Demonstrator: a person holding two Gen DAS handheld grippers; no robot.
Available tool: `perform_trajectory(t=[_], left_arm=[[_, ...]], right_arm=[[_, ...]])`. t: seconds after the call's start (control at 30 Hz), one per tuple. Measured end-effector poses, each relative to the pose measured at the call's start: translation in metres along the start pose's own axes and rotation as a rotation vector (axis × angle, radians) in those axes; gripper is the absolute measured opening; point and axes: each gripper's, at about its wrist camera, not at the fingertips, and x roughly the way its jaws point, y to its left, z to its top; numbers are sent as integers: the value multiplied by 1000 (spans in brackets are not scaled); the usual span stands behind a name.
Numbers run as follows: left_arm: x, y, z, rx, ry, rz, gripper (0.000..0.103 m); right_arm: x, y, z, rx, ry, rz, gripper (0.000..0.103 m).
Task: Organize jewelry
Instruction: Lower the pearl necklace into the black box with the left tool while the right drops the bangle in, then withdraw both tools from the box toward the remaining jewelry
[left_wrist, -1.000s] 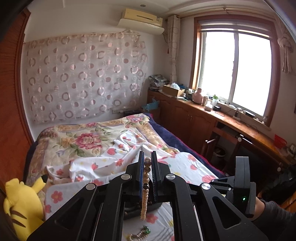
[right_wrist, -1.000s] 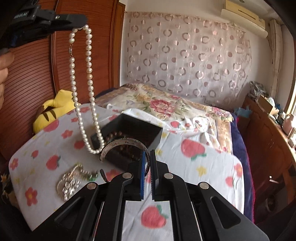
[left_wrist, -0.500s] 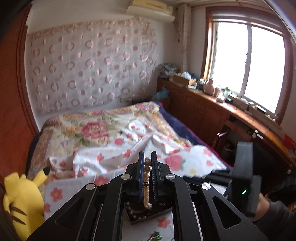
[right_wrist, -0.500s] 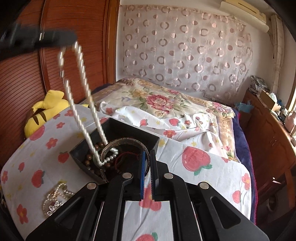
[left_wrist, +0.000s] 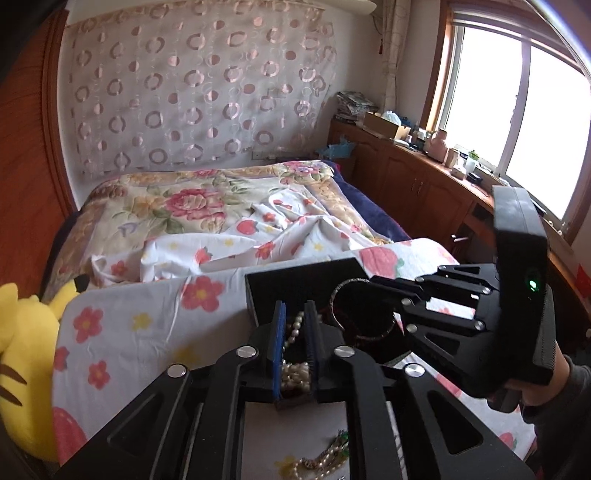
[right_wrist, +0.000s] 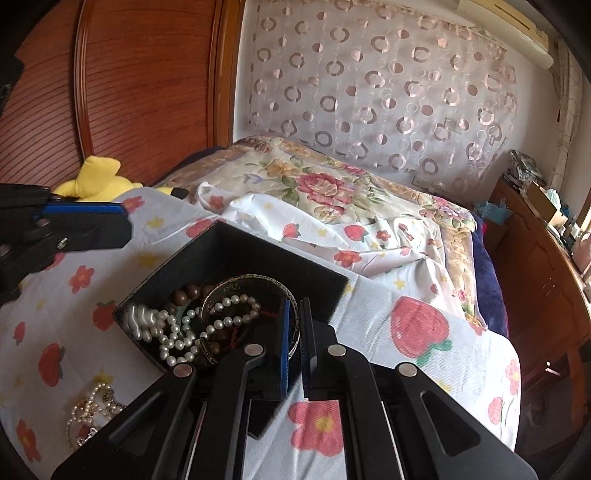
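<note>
Nearest you, at the cloth's front edge, a loose tangle of pearly, gold-toned jewelry lies on the strawberry-print cloth. Your left gripper has its fingers parted, and the pearl necklace shows in the gap below them, released and heaped in the black box. Your right gripper is clenched on the silver bangle, a thin engraved metal hoop; it stands on edge in the box, its plane running away from you toward the bed. Round brown wooden beads sit beside the smooth white pearls. Beyond the box, a yellow plush toy rests at the cloth's far left corner against the ribbed wooden headboard.
</note>
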Motion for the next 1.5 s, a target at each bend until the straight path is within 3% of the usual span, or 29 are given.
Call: perform_trajectory(t=[0.1,0.27,0.33,0.53,0.7,0.93,1.1,1.23,1.5], left_arm=[[-7,4,-9,0,-14,13,25],[-18,10,-26,-5,-41,30,50],[-21,12,-32,-9,-47,34,71],[-29,22,-53,-23,-57,60,92],[-44,24,-74,-41,-90,54,95],[-63,22,-107,-40,-83,40,95],[-72,29,-127,-47,-80,96,95],[-82,36,-142,-54,-69,119,95],[-93,39,-164,-86,-57,105,95]], right_arm=[[4,5,0,-8,8,-1,7],[3,7,0,-5,-2,-4,13],[0,7,-1,-7,-6,-10,13],[-35,6,-14,-27,-53,29,13],[-64,16,-39,-45,-62,90,13],[-81,51,-78,-63,-34,190,22],[-91,83,-95,-72,-22,260,23],[-95,106,-103,-97,-2,294,38],[-75,128,-110,-122,72,296,38]])
